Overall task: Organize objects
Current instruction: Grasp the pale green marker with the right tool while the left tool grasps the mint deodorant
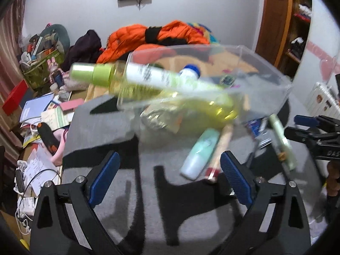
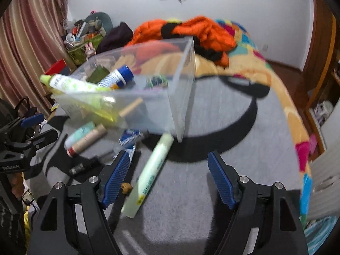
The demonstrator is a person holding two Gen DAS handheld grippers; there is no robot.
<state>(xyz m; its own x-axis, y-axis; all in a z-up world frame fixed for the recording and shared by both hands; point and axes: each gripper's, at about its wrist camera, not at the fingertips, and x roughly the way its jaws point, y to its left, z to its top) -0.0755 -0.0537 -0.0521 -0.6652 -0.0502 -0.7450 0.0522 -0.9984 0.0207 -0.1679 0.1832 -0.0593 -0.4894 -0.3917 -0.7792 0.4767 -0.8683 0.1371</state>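
Observation:
A clear plastic box (image 2: 182,80) stands on the grey surface and also shows in the left wrist view (image 1: 255,68). A yellow-green spray bottle (image 1: 148,80) leans out of it, its cap over the left rim; it also shows in the right wrist view (image 2: 72,85). A blue-capped white bottle (image 2: 116,76) lies inside too. On the surface lie a mint bottle (image 1: 199,155), a tan tube (image 1: 221,150) and a pale green tube (image 2: 148,174). My left gripper (image 1: 170,176) is open and empty before the box. My right gripper (image 2: 167,176) is open and empty, just right of the pale green tube.
A bed with orange clothing (image 2: 204,31) and a colourful blanket (image 2: 276,85) lies behind the box. Books and papers (image 1: 42,114) clutter the left. A blue-white packet (image 2: 131,137) and a dark tube (image 2: 85,165) lie near the box. A wooden shelf (image 1: 297,21) stands at the right.

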